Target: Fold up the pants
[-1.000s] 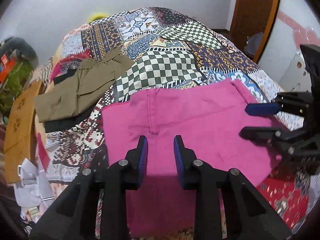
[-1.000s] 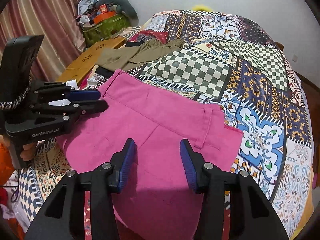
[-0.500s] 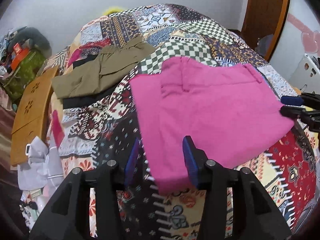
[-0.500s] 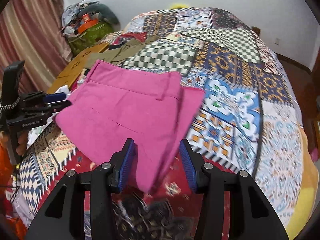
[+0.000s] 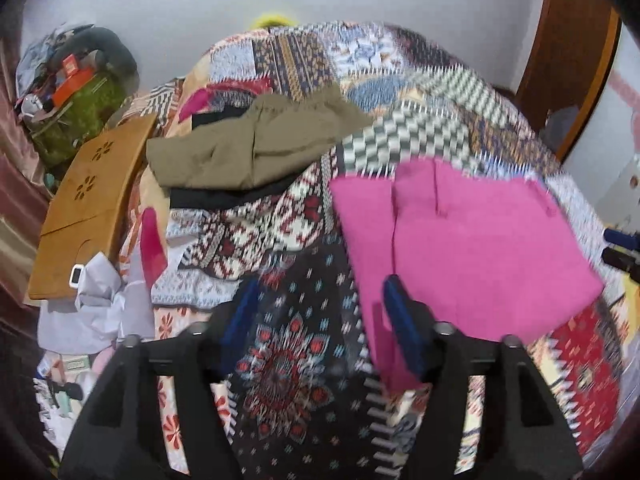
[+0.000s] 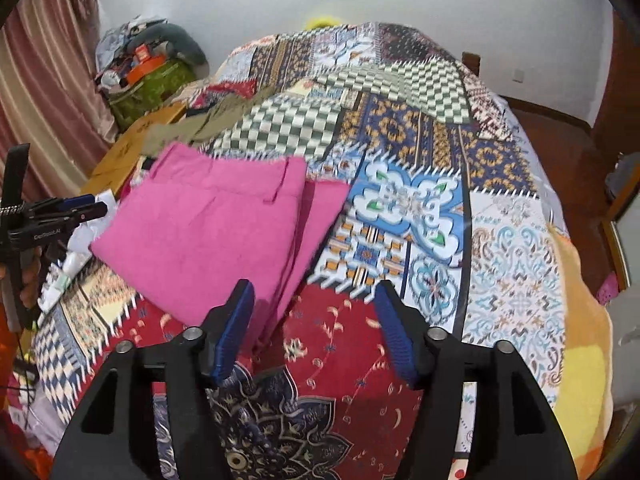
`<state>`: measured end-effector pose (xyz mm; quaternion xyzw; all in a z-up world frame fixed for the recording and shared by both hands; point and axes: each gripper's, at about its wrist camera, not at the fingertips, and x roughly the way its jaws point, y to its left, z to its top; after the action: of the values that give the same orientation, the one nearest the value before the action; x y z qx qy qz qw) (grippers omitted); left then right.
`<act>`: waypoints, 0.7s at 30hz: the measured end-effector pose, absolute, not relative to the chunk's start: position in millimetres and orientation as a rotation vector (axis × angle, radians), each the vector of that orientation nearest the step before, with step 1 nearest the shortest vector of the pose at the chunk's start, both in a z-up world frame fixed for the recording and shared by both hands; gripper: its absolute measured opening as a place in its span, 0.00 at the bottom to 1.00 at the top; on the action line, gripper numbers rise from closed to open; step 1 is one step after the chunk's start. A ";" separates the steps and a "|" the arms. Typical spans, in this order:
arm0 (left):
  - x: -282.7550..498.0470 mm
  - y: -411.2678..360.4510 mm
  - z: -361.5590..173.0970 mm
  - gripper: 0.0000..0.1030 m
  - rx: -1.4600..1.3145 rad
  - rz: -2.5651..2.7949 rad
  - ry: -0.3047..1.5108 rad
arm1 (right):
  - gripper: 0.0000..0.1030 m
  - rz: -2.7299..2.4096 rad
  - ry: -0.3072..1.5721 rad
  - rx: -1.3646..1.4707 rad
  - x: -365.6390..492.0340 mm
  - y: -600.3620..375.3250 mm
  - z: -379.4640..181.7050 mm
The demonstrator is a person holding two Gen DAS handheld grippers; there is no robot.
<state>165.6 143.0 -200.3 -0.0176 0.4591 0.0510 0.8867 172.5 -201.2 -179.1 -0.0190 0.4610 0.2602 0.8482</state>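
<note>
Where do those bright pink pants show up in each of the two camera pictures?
Left wrist view: pink pants lie right of centre on the patchwork bedspread.
Right wrist view: pink pants lie left of centre, folded flat.
Shared landmark: the olive-green garment lies beyond the pants in both.

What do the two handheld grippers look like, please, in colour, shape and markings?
Each gripper, left and right, has a black angular frame with silver bolts and two ribbed blue finger pads. The right camera shows white lettering on the left one's side and a bare hand holding its black handle.
</note>
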 end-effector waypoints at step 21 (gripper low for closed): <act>238.6 135.0 -242.6 0.79 -0.290 -0.089 1.107 | 0.74 0.629 1.092 0.102 222.4 -174.0 -220.2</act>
<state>238.6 135.0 -242.6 -0.1370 0.5235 -0.0422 0.8399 222.4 -174.0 -220.2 0.0477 0.5102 0.2940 0.8068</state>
